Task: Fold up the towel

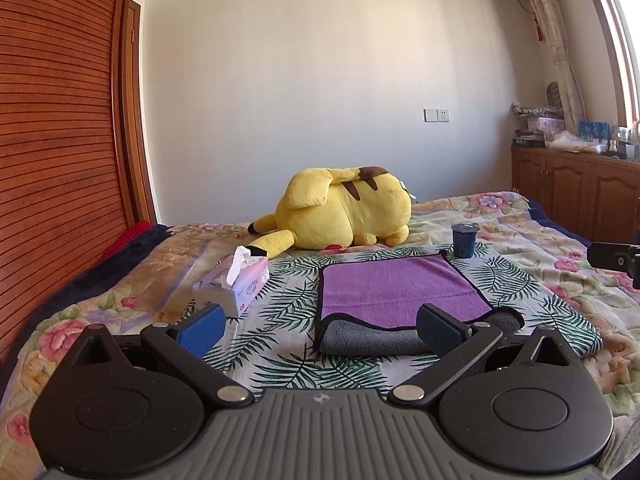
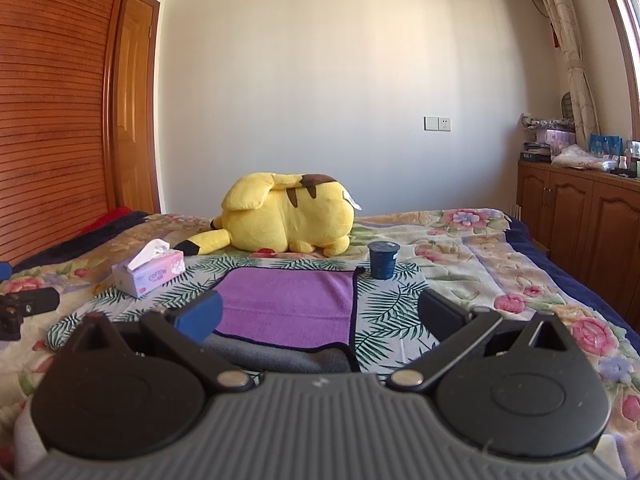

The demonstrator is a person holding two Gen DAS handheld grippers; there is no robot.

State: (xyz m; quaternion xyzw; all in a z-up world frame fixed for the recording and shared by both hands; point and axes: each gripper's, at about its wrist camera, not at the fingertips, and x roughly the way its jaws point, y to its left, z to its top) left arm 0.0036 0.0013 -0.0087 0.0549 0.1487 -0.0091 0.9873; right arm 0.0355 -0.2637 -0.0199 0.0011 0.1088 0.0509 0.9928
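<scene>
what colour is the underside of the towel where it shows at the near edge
Grey, under the purple top of the towel; clearest in the left wrist view.

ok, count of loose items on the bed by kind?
towel: 1
tissue box: 1
plush toy: 1
dark cup: 1
Total: 4

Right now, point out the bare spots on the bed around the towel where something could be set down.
Free: the leaf-print cloth between the tissue box and the towel; the near strip before the towel's grey fold; the floral quilt right of the cup. Crowded: the towel's far edge, where the cup stands by its corner and the yellow plush lies behind.
</scene>
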